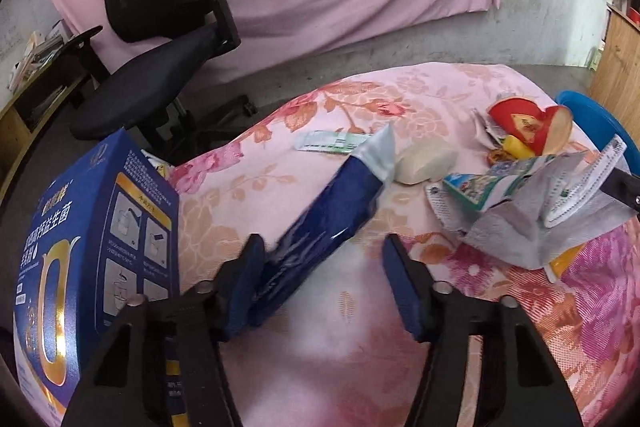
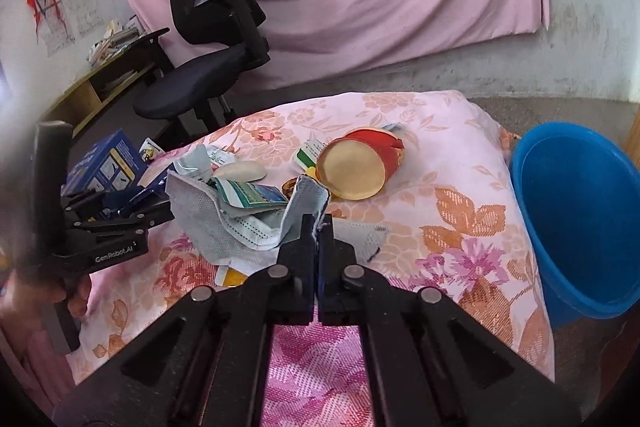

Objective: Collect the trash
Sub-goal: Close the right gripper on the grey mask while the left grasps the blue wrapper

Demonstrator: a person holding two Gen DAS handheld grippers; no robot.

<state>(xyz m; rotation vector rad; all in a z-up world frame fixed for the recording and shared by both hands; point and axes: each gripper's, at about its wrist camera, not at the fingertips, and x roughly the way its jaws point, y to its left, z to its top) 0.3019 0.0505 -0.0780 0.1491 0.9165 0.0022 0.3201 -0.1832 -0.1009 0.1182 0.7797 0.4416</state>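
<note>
The cloth [image 2: 460,163] over the table is pale pink with orange, red and magenta flowers. The bucket [image 2: 580,223] off its right edge is bright blue. The tipped cup [image 2: 360,163] is red with a tan bottom. The face masks [image 2: 248,227] are grey-white and light blue. The box [image 1: 92,239] at the left edge is dark blue with gold trim; the pouch [image 1: 320,223] is dark blue with a silver end.

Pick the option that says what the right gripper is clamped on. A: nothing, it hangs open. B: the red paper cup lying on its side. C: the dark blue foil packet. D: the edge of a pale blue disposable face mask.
D: in the right wrist view the right gripper has its fingers shut together on the edge of the pale blue disposable face mask, while the red paper cup lies apart on the floral cloth.
</note>
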